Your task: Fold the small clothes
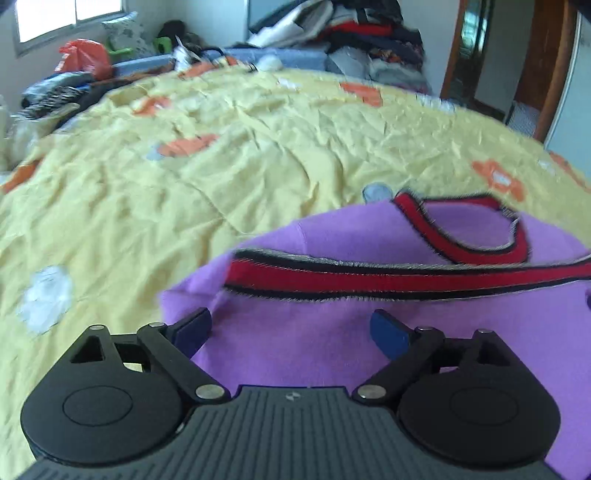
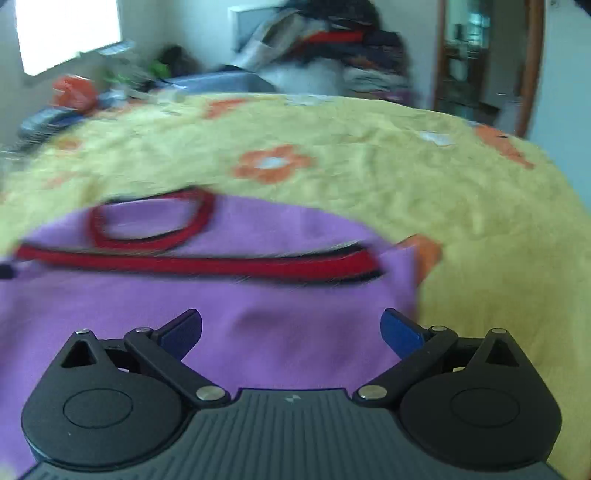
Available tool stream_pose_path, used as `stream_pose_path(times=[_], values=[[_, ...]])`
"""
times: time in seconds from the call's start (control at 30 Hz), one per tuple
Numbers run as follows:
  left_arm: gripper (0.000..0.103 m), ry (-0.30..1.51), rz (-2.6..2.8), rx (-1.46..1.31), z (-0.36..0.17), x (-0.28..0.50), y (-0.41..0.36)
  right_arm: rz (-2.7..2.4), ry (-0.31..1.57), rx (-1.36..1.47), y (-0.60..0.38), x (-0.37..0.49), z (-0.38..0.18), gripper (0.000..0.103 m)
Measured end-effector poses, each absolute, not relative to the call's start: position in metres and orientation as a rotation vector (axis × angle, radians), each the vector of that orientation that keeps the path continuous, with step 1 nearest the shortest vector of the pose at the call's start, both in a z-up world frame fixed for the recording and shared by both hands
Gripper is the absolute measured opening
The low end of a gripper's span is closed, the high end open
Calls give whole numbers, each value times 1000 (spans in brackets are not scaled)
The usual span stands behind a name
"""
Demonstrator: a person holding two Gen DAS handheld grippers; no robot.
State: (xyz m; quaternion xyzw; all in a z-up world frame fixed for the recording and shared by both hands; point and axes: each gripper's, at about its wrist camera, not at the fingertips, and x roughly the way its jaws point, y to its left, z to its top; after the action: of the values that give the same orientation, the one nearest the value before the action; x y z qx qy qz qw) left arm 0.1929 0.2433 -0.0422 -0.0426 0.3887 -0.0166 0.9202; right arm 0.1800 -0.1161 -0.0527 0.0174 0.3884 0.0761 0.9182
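Left wrist view first: the left gripper (image 1: 291, 332) hangs over a small purple shirt (image 1: 314, 332) with red and black trim (image 1: 388, 277), and its blue-padded fingers (image 1: 389, 332) are spread wide apart, gripping nothing. The shirt lies flat on a yellow bedspread (image 1: 221, 166) with orange flowers, at the near edge of the bed, toward its right side in this view. The collar loop (image 1: 461, 229) points away from the camera. Past the far edge of the bed there's a big heap of clothes (image 1: 351, 33), plus an orange plastic bag (image 1: 85, 55) by the far left corner under a window (image 1: 62, 18).

Right wrist view is pretty smeared with motion blur. The right gripper (image 2: 291, 332) is also released, fingers (image 2: 400, 334) wide apart, sitting above the same purple shirt (image 2: 258, 325), near its right edge. Here the shirt fills the near left part of the bedspread (image 2: 443, 203), with the red trim (image 2: 203, 262) running across it and the collar (image 2: 147, 221) beyond. The clothes pile (image 2: 332, 40) shows again behind the bed's far edge, and a wooden door frame (image 2: 532, 66) stands at the far right.
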Motion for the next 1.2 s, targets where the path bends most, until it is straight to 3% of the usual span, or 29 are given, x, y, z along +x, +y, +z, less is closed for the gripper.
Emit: stream_pose_path(times=[0.17, 0.23, 0.4, 0.53, 0.67, 1.0, 1.2], values=[[98, 843, -106, -25, -65, 159, 219, 142, 807, -84, -105, 142, -75, 103], [103, 781, -79, 84, -80, 145, 215, 130, 791, -69, -114, 123, -76, 103], [99, 818, -51, -61, -63, 141, 245, 114, 832, -57, -122, 101, -63, 103], [102, 804, -82, -64, -46, 129, 234, 108, 848, -20, -116, 88, -67, 103], [102, 874, -70, -18, -74, 108, 225, 88, 796, -41, -116, 70, -79, 103], [103, 837, -54, -68, -59, 87, 230, 45, 852, -39, -94, 103, -58, 103], [103, 804, -65, -40, -41, 128, 200, 81, 869, -34, -74, 150, -58, 103]])
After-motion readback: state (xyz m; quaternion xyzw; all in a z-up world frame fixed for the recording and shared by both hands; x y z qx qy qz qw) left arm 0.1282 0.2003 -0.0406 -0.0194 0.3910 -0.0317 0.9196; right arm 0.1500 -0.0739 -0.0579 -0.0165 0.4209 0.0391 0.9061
